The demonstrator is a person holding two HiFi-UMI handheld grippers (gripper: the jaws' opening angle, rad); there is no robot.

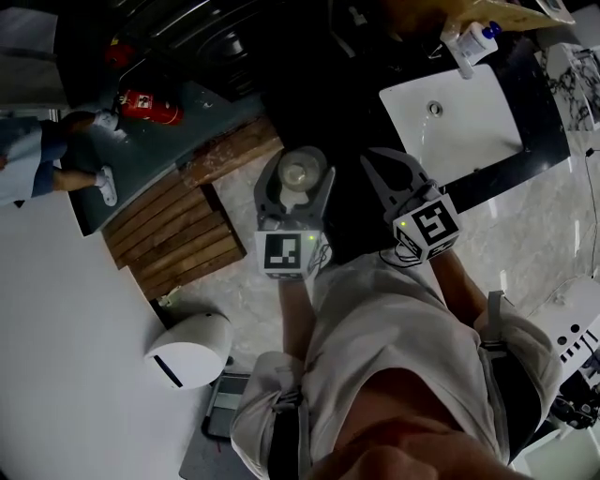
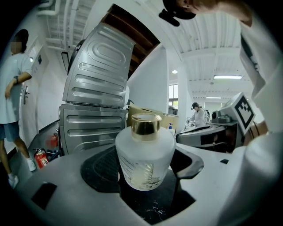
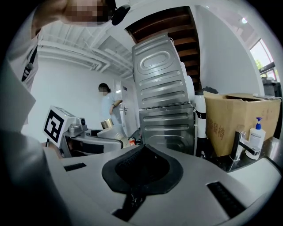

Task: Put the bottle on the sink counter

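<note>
A frosted white bottle [image 1: 298, 174] with a gold cap sits upright between the jaws of my left gripper [image 1: 294, 184], which is shut on it. In the left gripper view the bottle [image 2: 145, 155] fills the middle, and both black pads press on its sides. My right gripper [image 1: 384, 161] is held beside the left one, just to its right, shut with nothing in it; in its own view the black pads [image 3: 142, 167] meet. The white sink basin [image 1: 469, 122] in a black counter [image 1: 548, 112] lies ahead to the right, beyond both grippers.
A soap dispenser [image 1: 473, 42] and a cardboard box [image 1: 473, 11] stand at the sink's far edge. Wooden steps [image 1: 187, 225] and a red fire extinguisher [image 1: 148, 106] lie to the left, where a person [image 1: 47, 159] stands. A white rounded bin [image 1: 187, 349] is near my feet.
</note>
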